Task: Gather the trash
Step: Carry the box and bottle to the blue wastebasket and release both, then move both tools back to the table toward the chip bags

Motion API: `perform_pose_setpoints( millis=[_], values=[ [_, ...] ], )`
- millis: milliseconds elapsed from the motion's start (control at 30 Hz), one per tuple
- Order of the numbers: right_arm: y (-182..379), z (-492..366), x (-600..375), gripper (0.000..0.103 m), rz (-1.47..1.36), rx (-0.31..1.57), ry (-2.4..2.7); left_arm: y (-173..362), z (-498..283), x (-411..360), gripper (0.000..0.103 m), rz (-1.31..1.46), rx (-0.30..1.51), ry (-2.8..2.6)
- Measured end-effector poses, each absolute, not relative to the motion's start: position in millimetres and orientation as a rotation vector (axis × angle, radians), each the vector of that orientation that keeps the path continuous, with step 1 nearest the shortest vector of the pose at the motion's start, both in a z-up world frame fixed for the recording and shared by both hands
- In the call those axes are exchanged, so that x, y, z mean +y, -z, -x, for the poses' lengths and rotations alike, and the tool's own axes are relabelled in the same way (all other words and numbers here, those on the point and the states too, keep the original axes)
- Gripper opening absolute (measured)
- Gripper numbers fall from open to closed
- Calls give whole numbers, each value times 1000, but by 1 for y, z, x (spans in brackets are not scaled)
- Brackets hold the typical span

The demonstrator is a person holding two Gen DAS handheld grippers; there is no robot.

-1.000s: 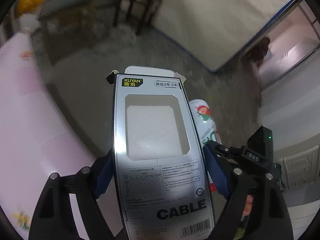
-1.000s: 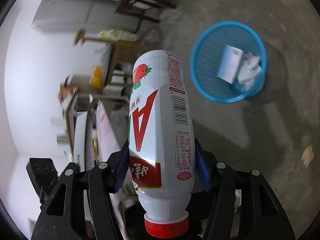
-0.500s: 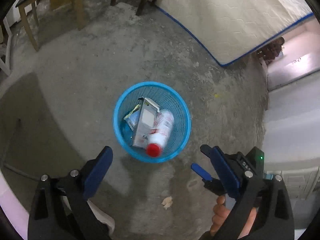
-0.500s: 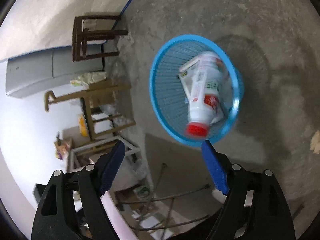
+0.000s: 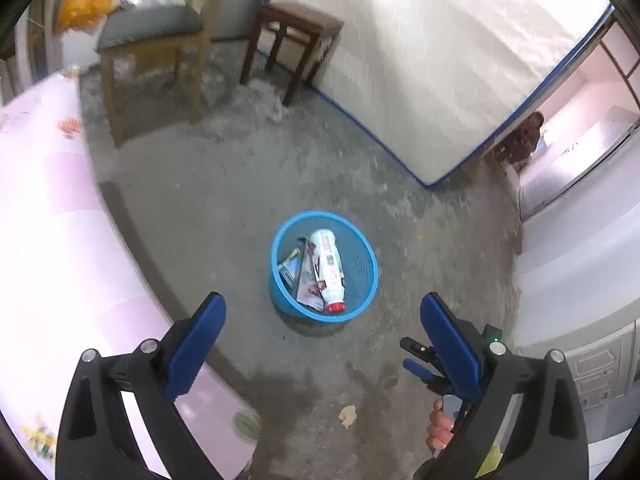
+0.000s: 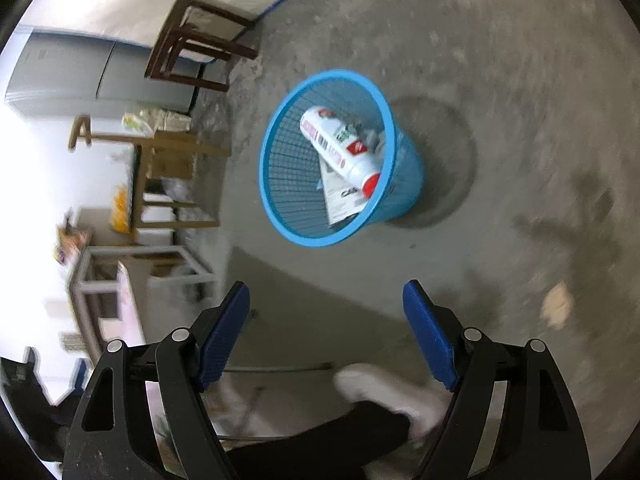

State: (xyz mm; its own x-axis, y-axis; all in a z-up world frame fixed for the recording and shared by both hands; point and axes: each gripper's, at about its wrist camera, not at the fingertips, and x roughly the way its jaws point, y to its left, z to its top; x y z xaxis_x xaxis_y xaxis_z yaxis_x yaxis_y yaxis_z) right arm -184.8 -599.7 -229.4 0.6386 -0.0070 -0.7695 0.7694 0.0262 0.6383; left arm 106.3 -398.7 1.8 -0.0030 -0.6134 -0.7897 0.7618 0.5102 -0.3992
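Observation:
A blue mesh wastebasket (image 5: 362,280) stands on the concrete floor, also in the right wrist view (image 6: 404,176). Inside lie a white bottle with a red cap (image 5: 329,268) (image 6: 340,148) and a flat cable box (image 5: 306,280) (image 6: 340,200). My left gripper (image 5: 320,340) is open and empty, above and short of the basket. My right gripper (image 6: 326,320) is open and empty, also above the floor short of the basket; it shows at the lower right of the left wrist view (image 5: 416,356).
A pink-clothed table (image 5: 60,240) is at the left. A wooden chair (image 5: 152,52) and a dark stool (image 5: 296,36) stand at the back by a mattress (image 5: 420,60) leaning on the wall. A scrap (image 5: 347,416) lies on the floor. My shoe (image 6: 384,392) is below.
Both grippers opened: the cable box and the bottle dropped into the basket. Since then both grippers have pulled back and up from the basket.

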Motion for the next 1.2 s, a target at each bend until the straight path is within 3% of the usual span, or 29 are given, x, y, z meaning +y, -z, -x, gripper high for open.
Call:
perform_pose_setpoints(
  millis=[233, 667, 867, 1200],
  values=[
    [198, 165, -588, 74, -1185, 758, 719, -46, -100, -301, 96, -114, 972, 1064],
    [100, 84, -497, 73, -884, 721, 302, -77, -92, -34, 96, 65, 716, 693],
    [53, 16, -427, 74, -755, 731, -2, -64, -85, 65, 96, 222, 674, 515],
    [45, -129, -289, 70, -725, 931, -485, -3, -76, 115, 95, 332, 802, 425]
  ],
)
